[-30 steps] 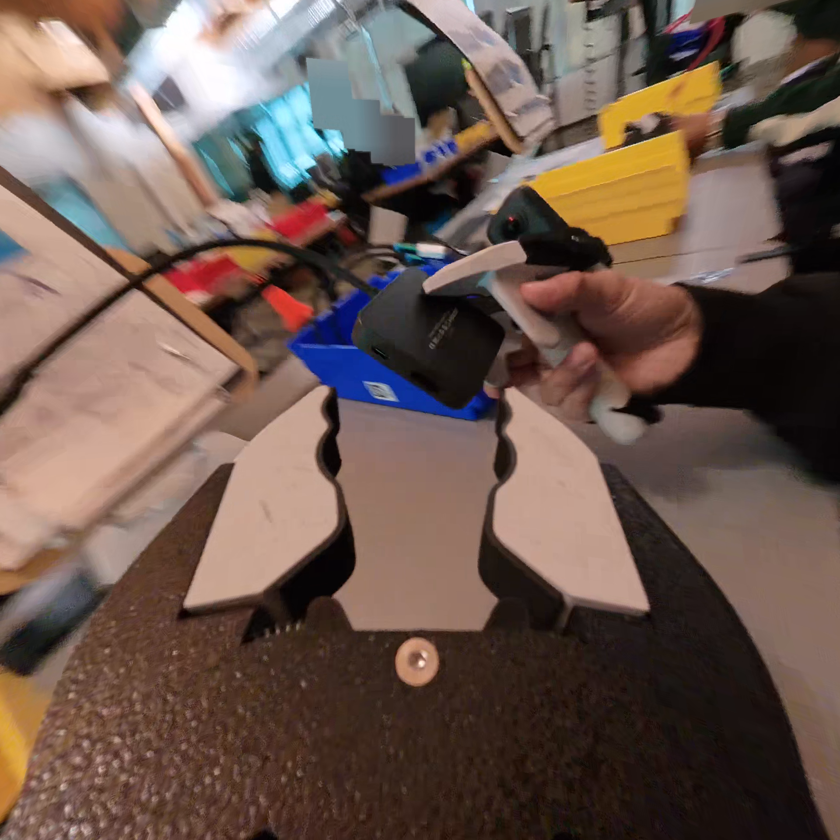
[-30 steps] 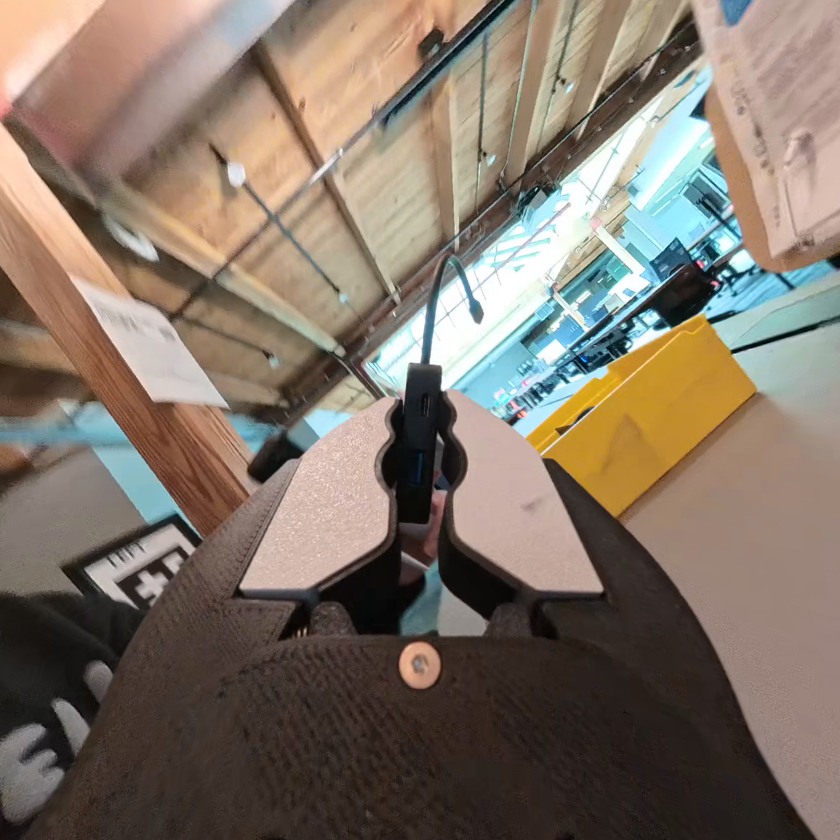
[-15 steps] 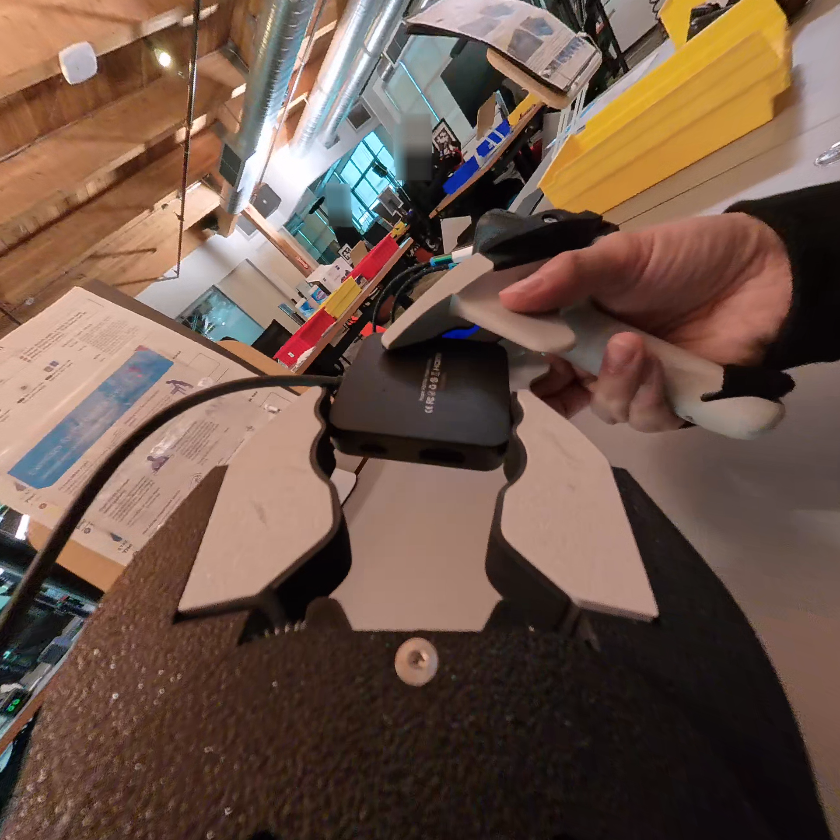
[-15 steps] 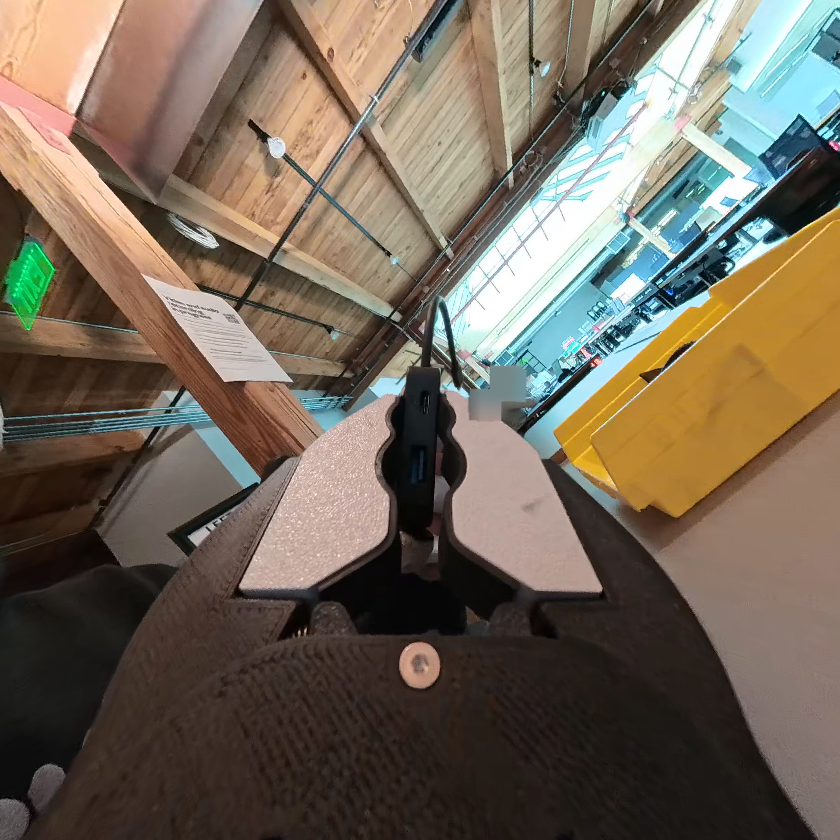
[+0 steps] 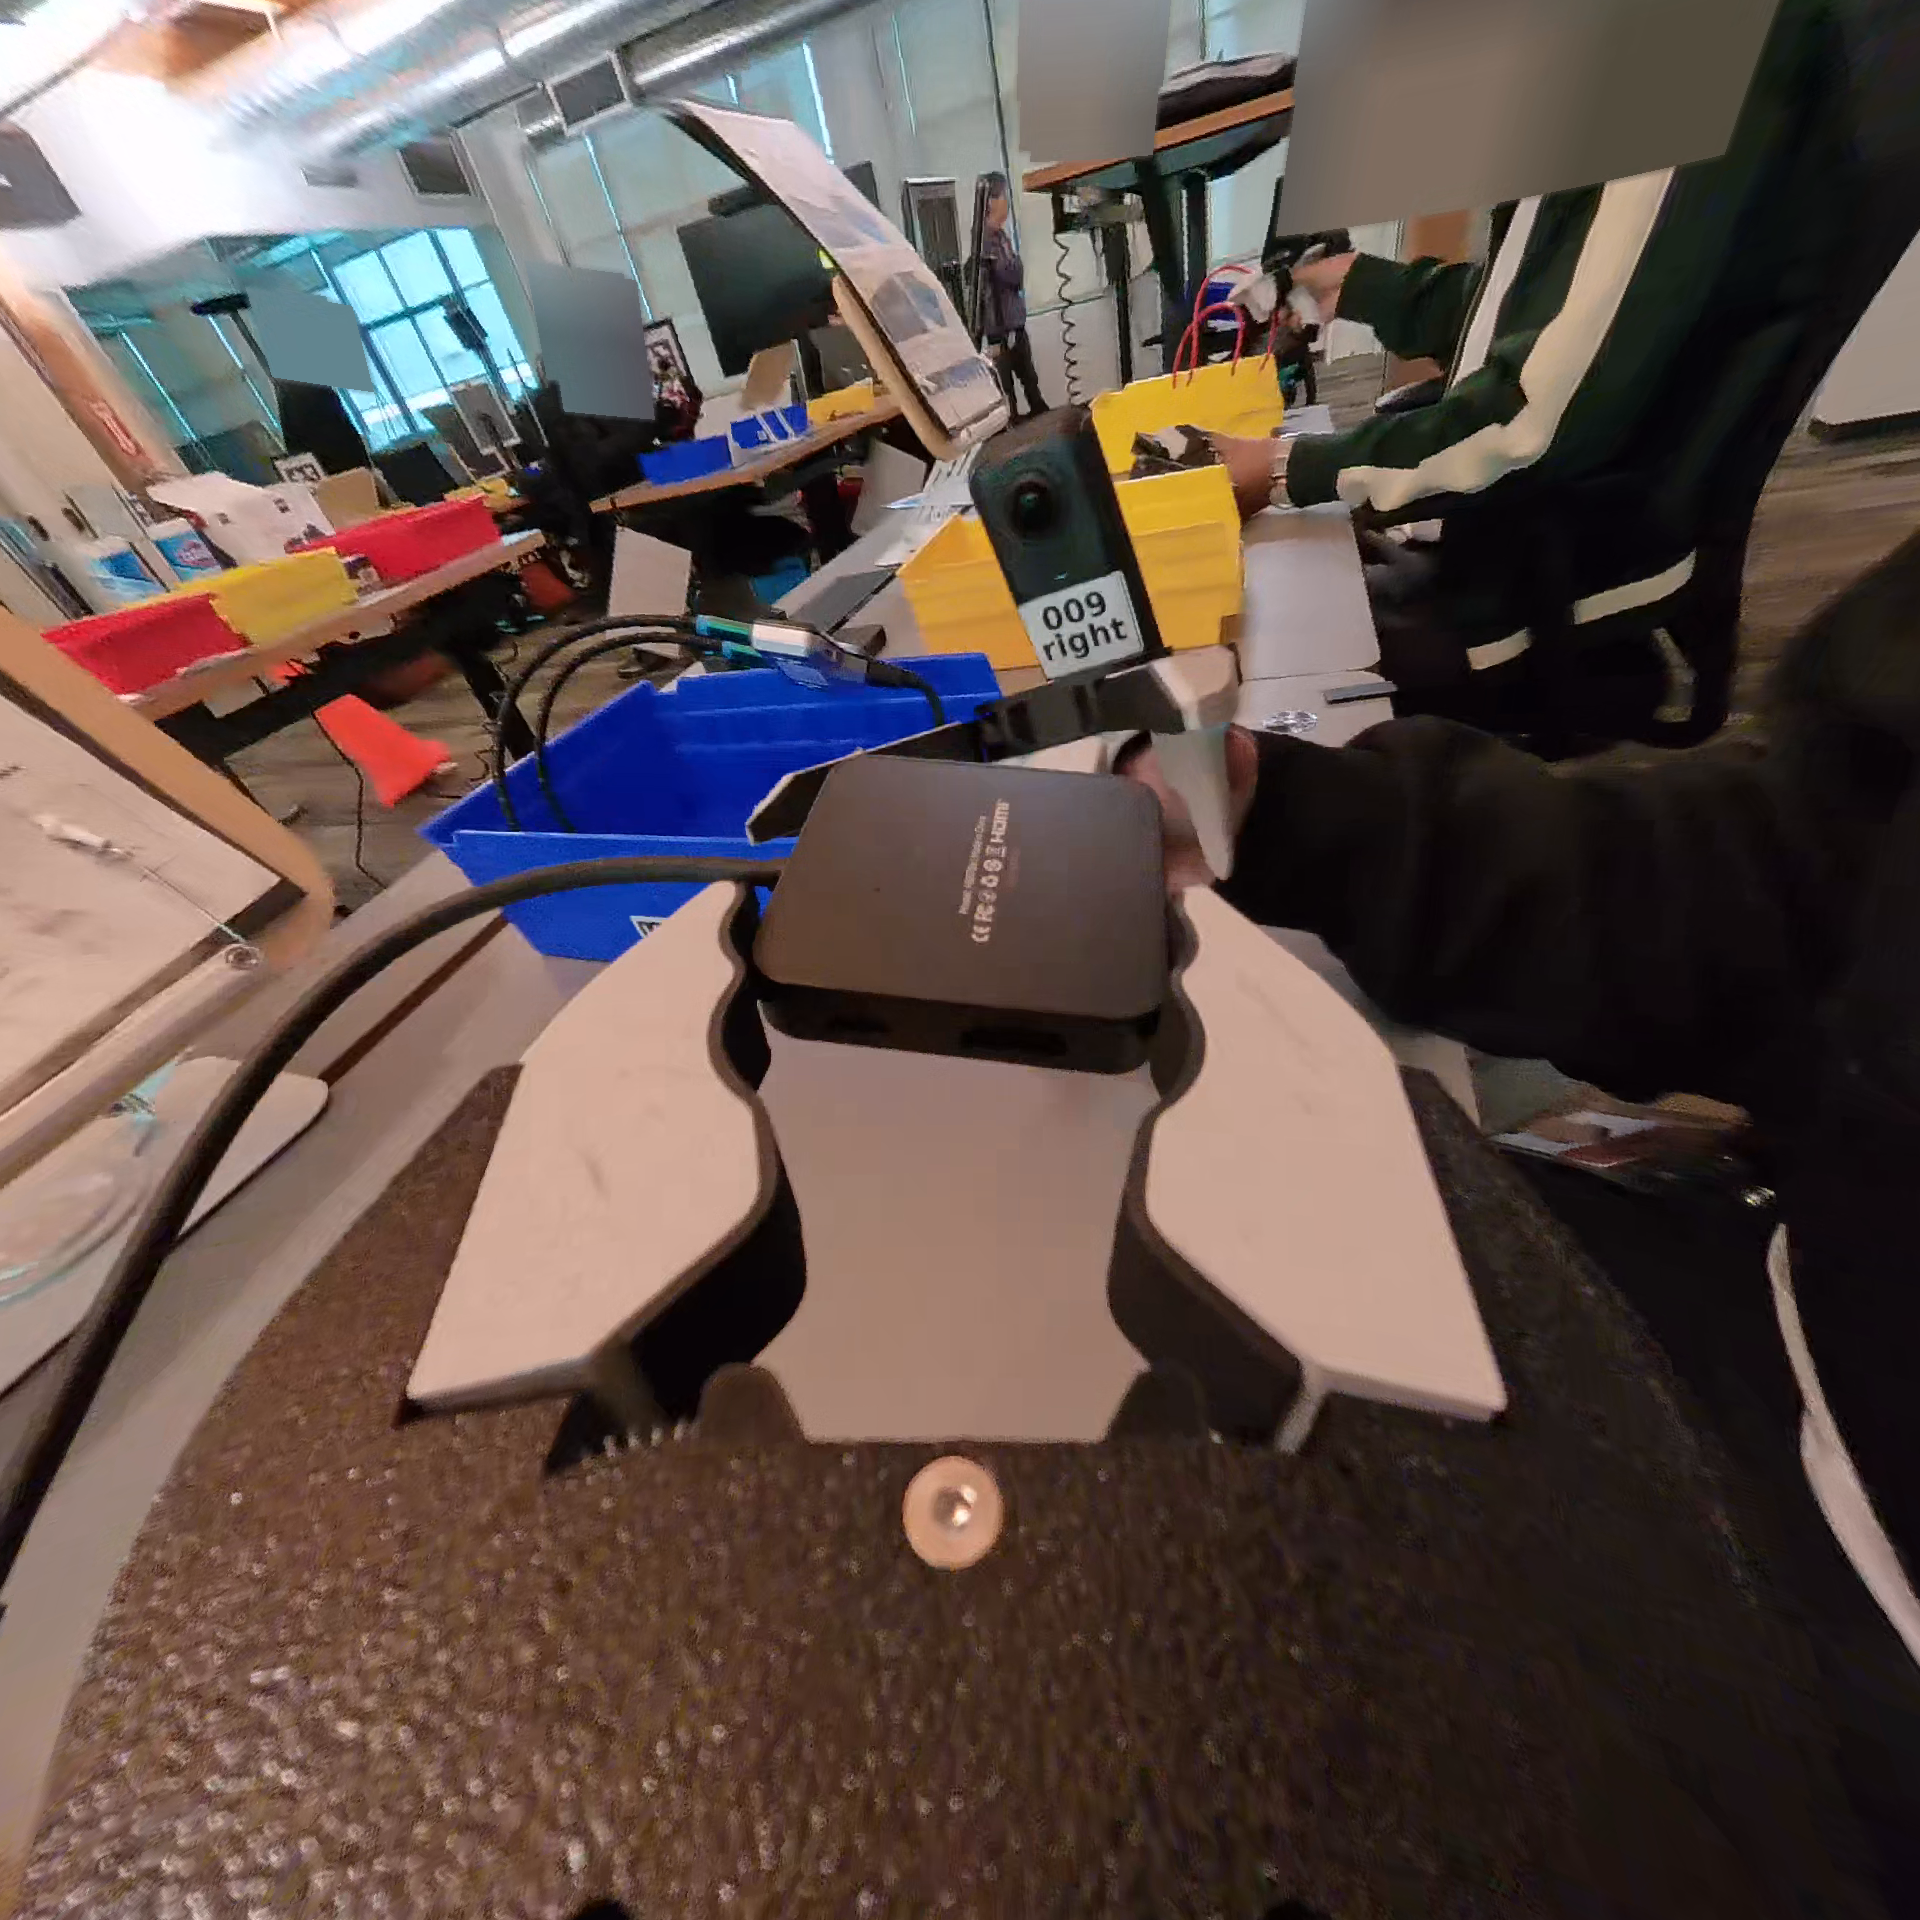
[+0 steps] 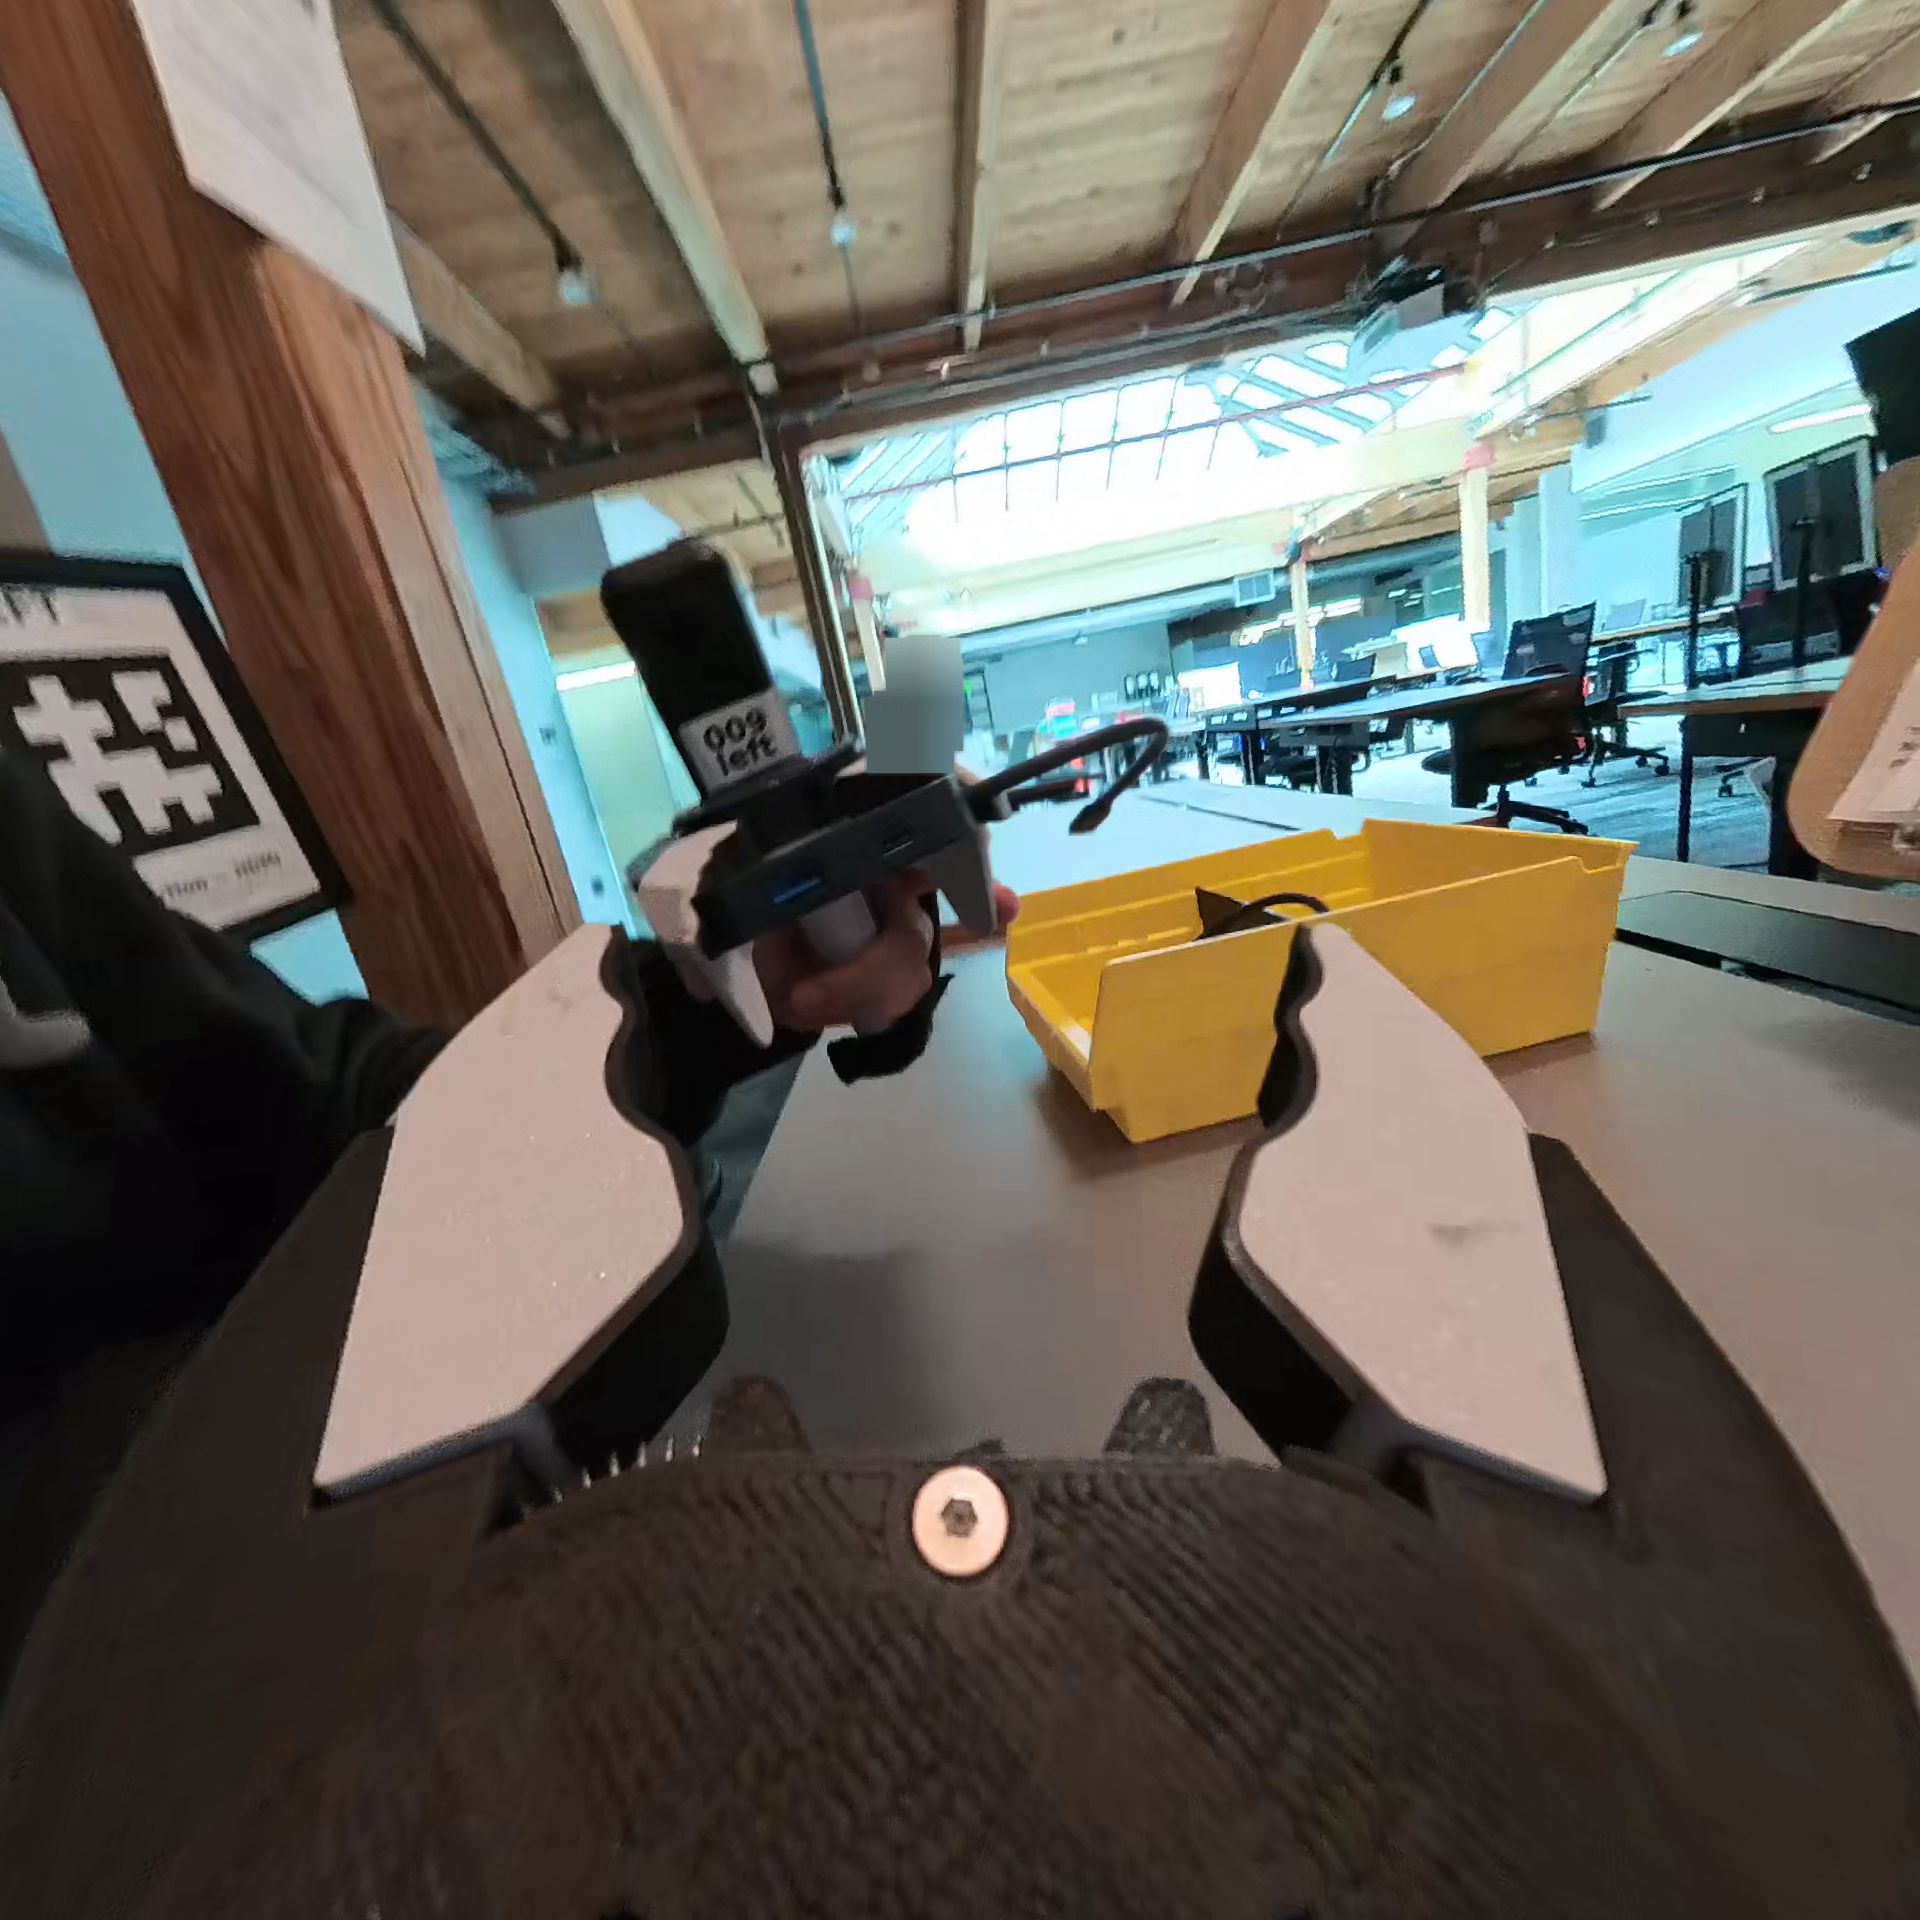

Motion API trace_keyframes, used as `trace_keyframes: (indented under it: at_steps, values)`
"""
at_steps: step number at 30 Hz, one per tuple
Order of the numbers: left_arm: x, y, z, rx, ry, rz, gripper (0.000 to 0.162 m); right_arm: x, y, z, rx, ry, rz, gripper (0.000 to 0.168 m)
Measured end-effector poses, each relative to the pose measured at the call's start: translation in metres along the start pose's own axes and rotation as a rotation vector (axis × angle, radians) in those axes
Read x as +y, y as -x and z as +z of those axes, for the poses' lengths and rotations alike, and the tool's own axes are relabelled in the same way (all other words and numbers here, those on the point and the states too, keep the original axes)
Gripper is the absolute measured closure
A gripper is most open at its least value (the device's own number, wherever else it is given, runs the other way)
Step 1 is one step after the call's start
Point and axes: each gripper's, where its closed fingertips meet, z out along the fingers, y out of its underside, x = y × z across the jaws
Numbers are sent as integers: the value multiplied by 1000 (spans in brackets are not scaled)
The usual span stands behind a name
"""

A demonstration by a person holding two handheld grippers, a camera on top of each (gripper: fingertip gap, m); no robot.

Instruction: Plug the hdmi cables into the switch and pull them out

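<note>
The black HDMI switch (image 5: 966,883) is flat and square, held off the table by its sides between the fingers of my left gripper (image 5: 961,971), which is shut on it. Two ports on its near edge face me. A black cable (image 5: 312,997) leaves its left side. My right gripper (image 6: 961,966) is open and empty, a short way from the switch (image 6: 831,883). That view shows the left gripper (image 6: 842,894) holding the switch, with a short cable (image 6: 1091,748) curving off it. Two cable plugs (image 5: 769,644) hang over a blue bin (image 5: 644,790).
A yellow bin (image 6: 1351,935) with a black cable in it stands on the grey table (image 6: 987,1195), right of the switch. A wooden post (image 6: 312,520) rises at the left. A tilted paper board (image 5: 104,883) stands left of the blue bin. A person's sleeve (image 5: 1507,416) reaches into another yellow bin (image 5: 1174,540).
My right gripper has let go of the switch, opened and drawn back. My left gripper has closed on the switch's sides and now holds it alone.
</note>
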Motion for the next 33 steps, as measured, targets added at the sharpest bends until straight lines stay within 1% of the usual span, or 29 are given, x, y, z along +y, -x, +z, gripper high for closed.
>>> trace_keyframes:
  at_steps: [4, 5, 8, 10, 12, 19, 22, 23, 25, 26, 30, 33]
  values:
    - [1, -7, 7, 48, 28, -24, 89, 22, 4, 9, 39, 165, -198, 57]
    - [2, -9, 9, 61, 34, -21, 89, 23, 8, 12, 30, 176, -224, 65]
    - [-3, -12, 13, 95, 5, -29, 89, 12, 26, 18, -73, 85, -224, 93]
    - [-6, -13, 13, 108, -12, -48, 89, 7, 31, 16, -103, 48, -215, 99]
    - [-2, -15, 13, 125, 10, -51, 89, 8, 36, 15, -137, 49, -223, 105]
    - [1, -18, 17, 127, 25, -62, 89, 8, 36, 14, -125, 40, -265, 103]
    - [15, -19, 21, 129, 109, -68, 89, 8, 34, 17, -93, 49, -310, 101]
    - [19, -21, 22, 134, 134, -56, 90, 7, 37, 18, -104, 37, -316, 101]
    - [17, -24, 24, 134, 110, -32, 90, 2, 42, 19, -132, -6, -300, 101]
    - [16, -23, 23, 129, 94, -37, 90, 3, 40, 19, -125, -1, -298, 101]
    - [18, -15, 18, 99, 114, -16, 90, 20, 27, 16, -80, 109, -322, 101]
    - [21, -17, 19, 115, 134, -7, 90, 20, 29, 15, -102, 84, -328, 101]
